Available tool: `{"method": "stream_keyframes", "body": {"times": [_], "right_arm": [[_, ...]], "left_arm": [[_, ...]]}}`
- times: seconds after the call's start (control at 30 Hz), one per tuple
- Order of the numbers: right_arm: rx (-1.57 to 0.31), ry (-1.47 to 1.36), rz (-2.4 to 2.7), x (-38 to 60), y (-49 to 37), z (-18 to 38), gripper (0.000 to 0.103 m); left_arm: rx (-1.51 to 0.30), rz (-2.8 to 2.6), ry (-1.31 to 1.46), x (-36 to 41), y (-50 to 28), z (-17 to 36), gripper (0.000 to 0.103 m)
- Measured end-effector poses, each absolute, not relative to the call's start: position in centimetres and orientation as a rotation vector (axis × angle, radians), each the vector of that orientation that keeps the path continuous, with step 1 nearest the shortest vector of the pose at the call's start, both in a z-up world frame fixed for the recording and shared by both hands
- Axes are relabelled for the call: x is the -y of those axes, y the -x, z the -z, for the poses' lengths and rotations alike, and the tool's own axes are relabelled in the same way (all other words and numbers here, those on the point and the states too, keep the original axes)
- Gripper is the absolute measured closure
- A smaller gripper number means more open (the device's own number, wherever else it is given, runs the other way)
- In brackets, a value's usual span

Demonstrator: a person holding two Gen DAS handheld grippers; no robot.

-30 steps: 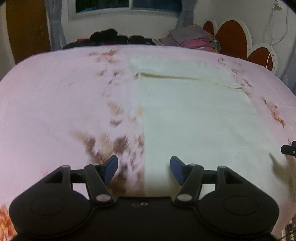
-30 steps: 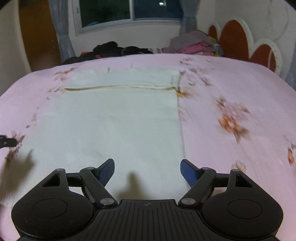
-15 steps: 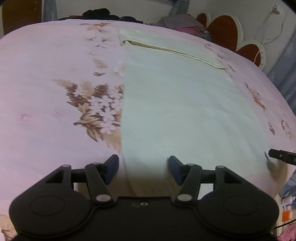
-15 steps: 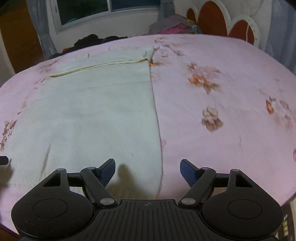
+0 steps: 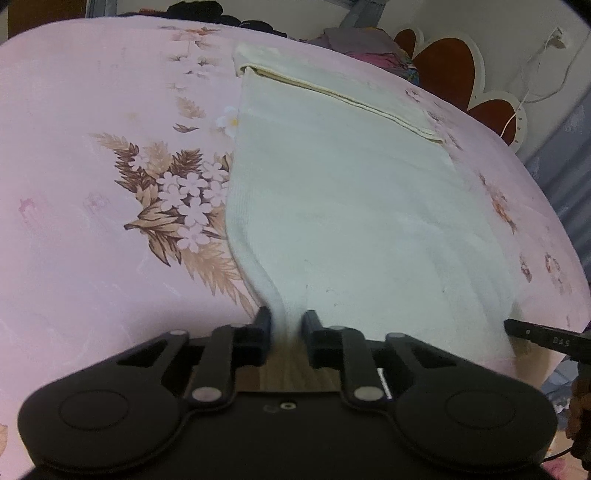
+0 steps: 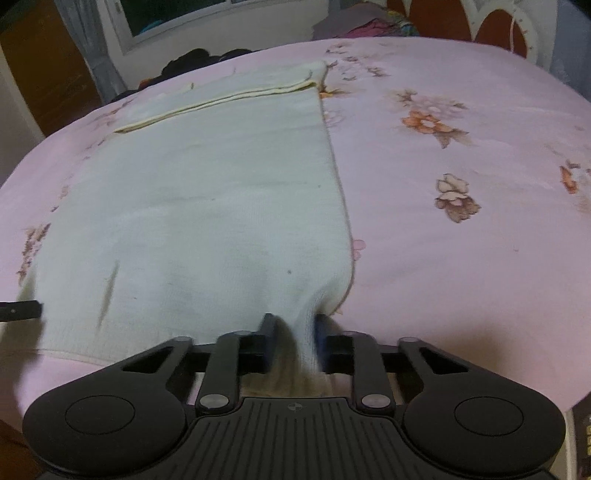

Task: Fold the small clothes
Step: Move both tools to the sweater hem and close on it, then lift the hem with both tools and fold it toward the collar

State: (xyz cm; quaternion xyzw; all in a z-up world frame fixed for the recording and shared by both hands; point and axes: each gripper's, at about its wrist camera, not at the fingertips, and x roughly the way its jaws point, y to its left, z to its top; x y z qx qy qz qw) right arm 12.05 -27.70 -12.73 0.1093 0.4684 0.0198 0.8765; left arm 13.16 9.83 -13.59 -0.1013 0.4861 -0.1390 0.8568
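A cream knit garment [image 5: 351, 206] lies flat on the pink flowered bed [image 5: 74, 184], with a folded band [image 5: 332, 92] across its far end. My left gripper [image 5: 286, 317] is at its near left corner; its jaws are closing and the cloth is bunched and pinched between them. In the right wrist view the same garment [image 6: 207, 206] stretches away from me. My right gripper [image 6: 295, 325] is at the near right corner, its jaws closing with a fold of cloth squeezed between the pads. Each view shows the tip of the other gripper at the garment's near edge.
A red and white scalloped headboard [image 5: 443, 70] stands at the far right. Piles of clothes [image 5: 369, 40] and dark garments [image 6: 199, 59] lie at the far edge of the bed under a window [image 6: 184, 14]. The bed's near edge is just below both grippers.
Both grippers dropped to the garment's near edge and tipped downward. Their jaws went from wide apart to pinched on the two near corners, and the cloth now bunches up there.
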Motion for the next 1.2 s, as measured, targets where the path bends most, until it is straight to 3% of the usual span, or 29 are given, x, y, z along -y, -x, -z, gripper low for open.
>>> {"method": "stream_keyframes", "body": {"times": [0.03,0.27,0.57,0.87,1.2], "right_arm": [[-0.981,-0.238,-0.052,27.8,-12.2,12.7,0.095],[-0.945,-0.352,-0.102,29.0,-13.2,10.8,0.096],[-0.803,-0.424,-0.135,29.8,-17.4,5.6,0.096],[-0.706,-0.495,-0.13,32.3,-25.8,3.2,0.096],[-0.701,-0.55,-0.125,34.6,-37.1,4.8,0.096]], "left_arm": [[-1.022,0.301,0.219,-9.9,-13.3,13.4,0.093],[-0.954,0.341,0.258,-10.2,-14.7,10.7,0.1],[-0.827,0.351,0.337,-10.0,-19.4,6.8,0.099],[-0.765,0.319,0.412,-9.5,-27.1,5.5,0.099],[-0.75,0.255,0.464,-8.6,-37.0,6.4,0.099]]}}
